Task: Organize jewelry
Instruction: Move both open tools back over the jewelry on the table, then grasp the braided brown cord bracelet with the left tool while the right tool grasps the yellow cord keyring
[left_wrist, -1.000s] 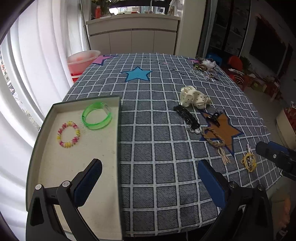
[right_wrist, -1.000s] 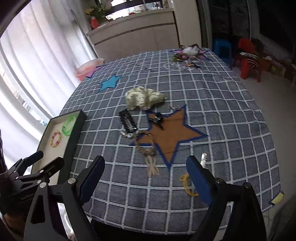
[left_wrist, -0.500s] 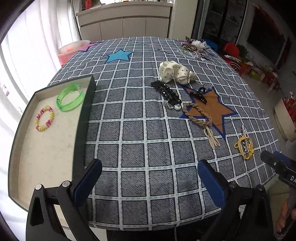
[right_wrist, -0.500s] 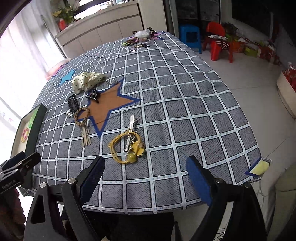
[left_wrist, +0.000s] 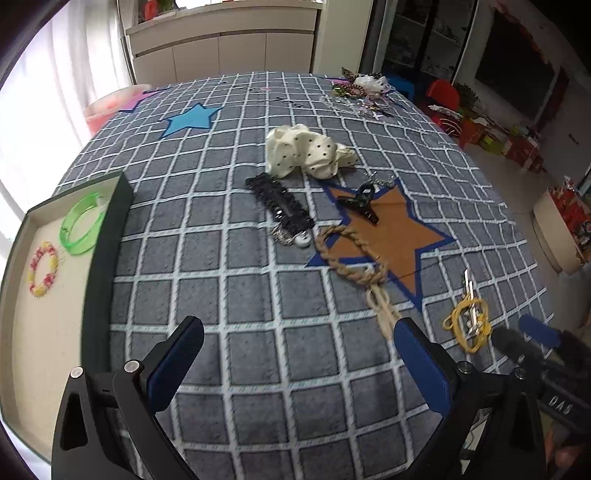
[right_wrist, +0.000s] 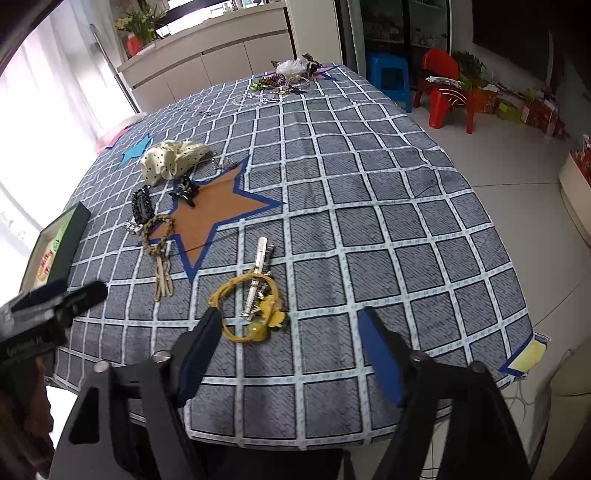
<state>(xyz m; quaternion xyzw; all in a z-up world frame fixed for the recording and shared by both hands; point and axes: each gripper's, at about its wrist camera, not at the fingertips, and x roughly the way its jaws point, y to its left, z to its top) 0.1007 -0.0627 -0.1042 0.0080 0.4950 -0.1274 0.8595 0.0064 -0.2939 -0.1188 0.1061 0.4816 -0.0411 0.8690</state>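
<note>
A dark tray at the table's left holds a green bangle and a pink-yellow bead bracelet. On the checked cloth lie a braided rope bracelet, a black beaded piece, a black claw clip, a dotted cream scrunchie and a yellow cord bracelet with a silver clip. My left gripper is open and empty above the near cloth. My right gripper is open, just short of the yellow bracelet.
A heap of more jewelry lies at the far table edge. A pink bowl stands at the far left. Red chairs and a blue stool stand on the floor to the right.
My left gripper has swung right and forward, away from the tray toward the table's middle. My right gripper has moved closer to the yellow bracelet. Both stay open.
</note>
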